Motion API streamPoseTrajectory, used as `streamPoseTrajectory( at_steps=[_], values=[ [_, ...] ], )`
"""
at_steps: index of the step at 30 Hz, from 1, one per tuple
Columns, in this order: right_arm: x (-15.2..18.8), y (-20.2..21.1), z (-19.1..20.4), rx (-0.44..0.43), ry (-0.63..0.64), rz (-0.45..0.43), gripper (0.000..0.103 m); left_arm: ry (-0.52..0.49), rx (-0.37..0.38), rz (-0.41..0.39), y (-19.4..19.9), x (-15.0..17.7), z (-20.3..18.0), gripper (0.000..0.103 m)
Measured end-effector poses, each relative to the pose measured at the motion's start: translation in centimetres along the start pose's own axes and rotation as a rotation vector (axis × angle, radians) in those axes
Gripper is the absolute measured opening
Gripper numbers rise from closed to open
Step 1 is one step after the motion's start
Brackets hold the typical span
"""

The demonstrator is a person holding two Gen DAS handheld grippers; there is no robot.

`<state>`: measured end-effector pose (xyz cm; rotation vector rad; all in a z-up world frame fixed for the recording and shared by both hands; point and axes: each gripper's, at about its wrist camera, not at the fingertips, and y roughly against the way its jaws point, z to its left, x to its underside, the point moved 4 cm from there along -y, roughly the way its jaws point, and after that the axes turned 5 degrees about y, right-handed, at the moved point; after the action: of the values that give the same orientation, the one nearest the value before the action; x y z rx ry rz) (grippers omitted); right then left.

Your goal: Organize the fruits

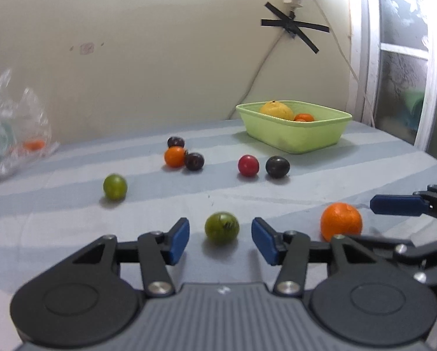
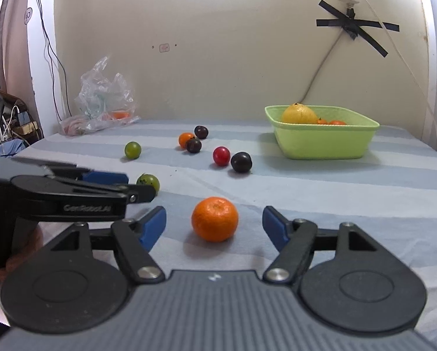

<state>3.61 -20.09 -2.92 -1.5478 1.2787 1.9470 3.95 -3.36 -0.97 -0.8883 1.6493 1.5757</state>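
The green tub (image 2: 321, 143) is sitting toward the bed's far right corner. The right gripper (image 2: 214, 223) is gaping around a mandarin (image 2: 214, 218), untouched; the left gripper (image 1: 220, 238) is flanking a green fruit (image 1: 221, 227), wide open.

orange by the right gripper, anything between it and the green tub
Nothing visible blocks it. The orange sits between the open right gripper fingers, and bare cloth runs from it to the green tub. The dark plum and red fruit lie left of that line.

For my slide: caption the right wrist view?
Open right hand-held gripper flanks an orange; green bin beyond.
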Motion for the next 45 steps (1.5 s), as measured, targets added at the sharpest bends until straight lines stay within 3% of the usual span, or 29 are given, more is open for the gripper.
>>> streamPoseTrajectory(
  at_steps=[6, 10, 19, 45],
  values=[
    [0.1, -0.8, 0.6, 0.009, 0.029, 0.042, 0.075, -0.036, 0.031, 0.045, -1.6, -0.3, -1.0, 0.048],
    [0.2, -1.4, 0.7, 0.02, 0.036, 0.072, 0.075, -0.005, 0.059, 0.076, -2.2, -0.2, -0.5, 0.048],
    [0.4, -1.8, 0.4, 0.029, 0.014, 0.104, 0.075, 0.018, 0.085, 0.07, -1.9, 0.1, -0.1, 0.045],
    [0.3, -1.3, 0.5, 0.015, 0.022, 0.082, 0.077, 0.055, 0.107, 0.067, -1.8, 0.2, 0.2, 0.048]
  ],
)
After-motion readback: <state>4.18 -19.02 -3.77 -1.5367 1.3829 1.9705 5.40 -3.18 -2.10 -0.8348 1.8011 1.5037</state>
